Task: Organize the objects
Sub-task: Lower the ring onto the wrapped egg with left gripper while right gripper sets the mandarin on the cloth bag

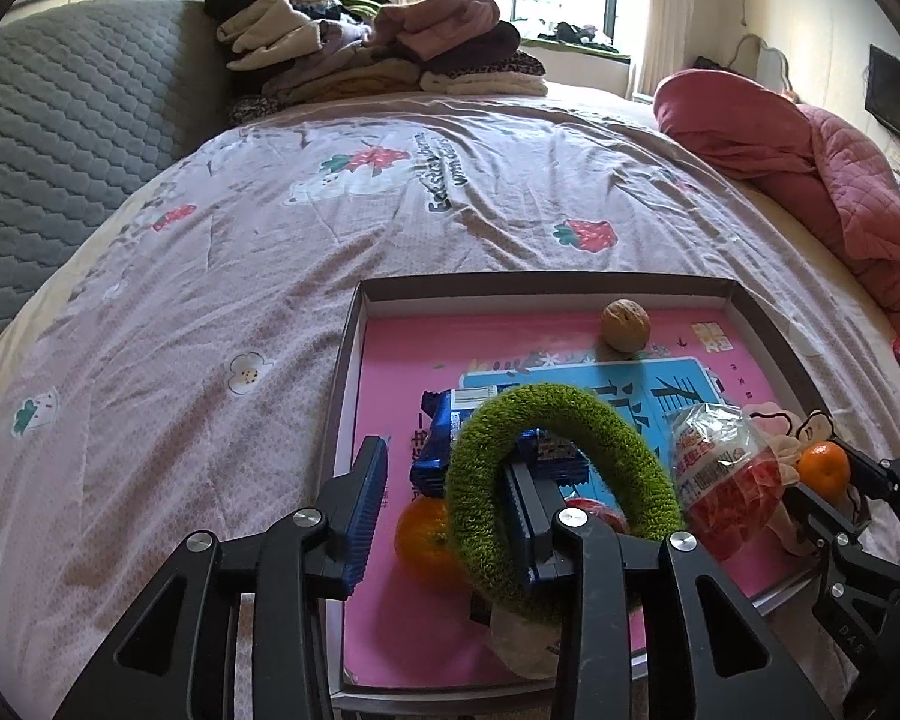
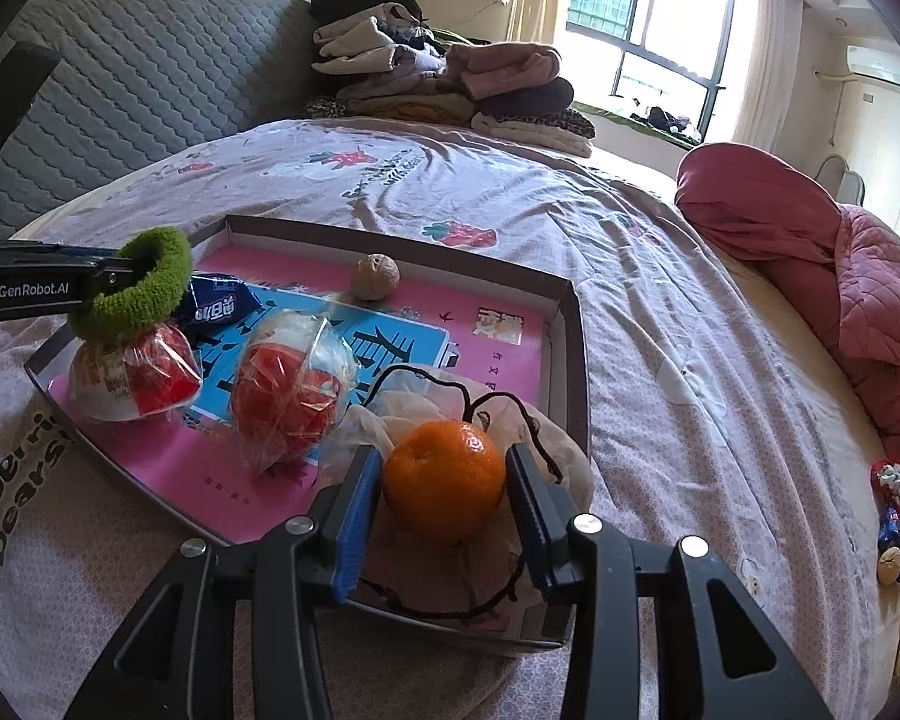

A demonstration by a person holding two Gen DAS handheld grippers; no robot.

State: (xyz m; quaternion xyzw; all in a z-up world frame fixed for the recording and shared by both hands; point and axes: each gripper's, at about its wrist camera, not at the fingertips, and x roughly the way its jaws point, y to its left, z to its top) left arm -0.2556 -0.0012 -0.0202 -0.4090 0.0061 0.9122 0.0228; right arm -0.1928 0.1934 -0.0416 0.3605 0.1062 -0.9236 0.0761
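Jaws of the right gripper (image 2: 444,516) are squeezing a tangerine (image 2: 444,480) over the near right corner of the tray (image 2: 576,360). Left gripper (image 1: 444,516) is standing apart, a green hair tie (image 1: 561,492) hanging looped on one finger (image 1: 525,516). Farther in, a walnut (image 1: 625,324) is lying.
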